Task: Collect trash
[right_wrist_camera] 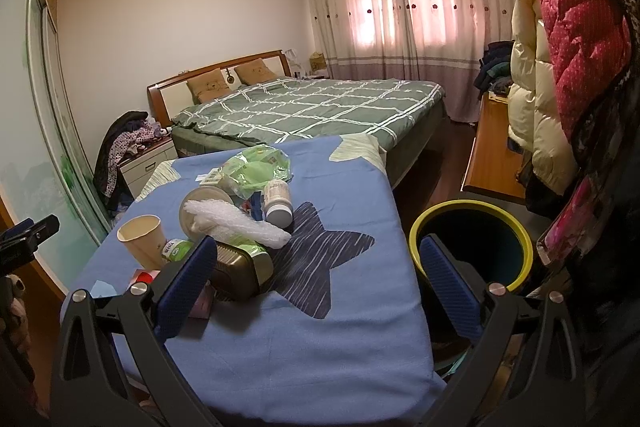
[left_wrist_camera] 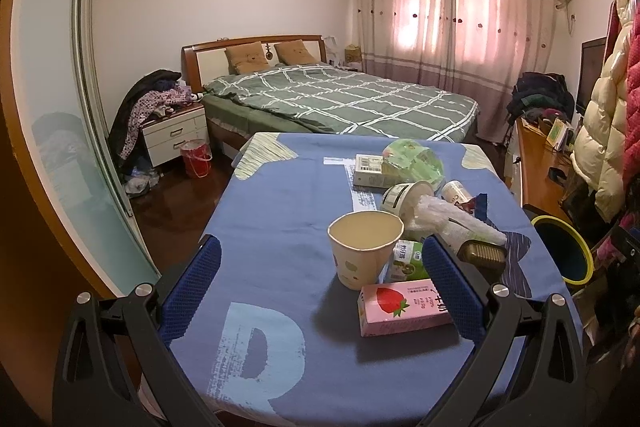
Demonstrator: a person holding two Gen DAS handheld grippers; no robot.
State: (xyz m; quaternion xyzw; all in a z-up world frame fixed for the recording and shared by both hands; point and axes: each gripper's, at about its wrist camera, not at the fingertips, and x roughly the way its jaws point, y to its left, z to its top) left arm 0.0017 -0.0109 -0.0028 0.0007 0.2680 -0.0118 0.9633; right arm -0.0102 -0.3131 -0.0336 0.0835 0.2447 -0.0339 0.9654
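Left gripper (left_wrist_camera: 320, 291) with fingers apart around paper cup (left_wrist_camera: 364, 247) and pink strawberry carton (left_wrist_camera: 404, 307), lower centre of frame. Right gripper (right_wrist_camera: 316, 287) likewise apart, empty, above blue worktop (right_wrist_camera: 320, 327). Trash pile crowding centre-left: bubble wrap (right_wrist_camera: 236, 223), white bottle (right_wrist_camera: 279, 203), green bag (right_wrist_camera: 256, 167); yellow-rimmed bin (right_wrist_camera: 472, 247) at right.

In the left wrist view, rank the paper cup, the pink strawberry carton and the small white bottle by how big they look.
1 and 2. Paper cup and pink strawberry carton: about alike, and both sit closest to the camera, so I won't rank them.
3. Small white bottle: clearly smallest, but it lies farther back.
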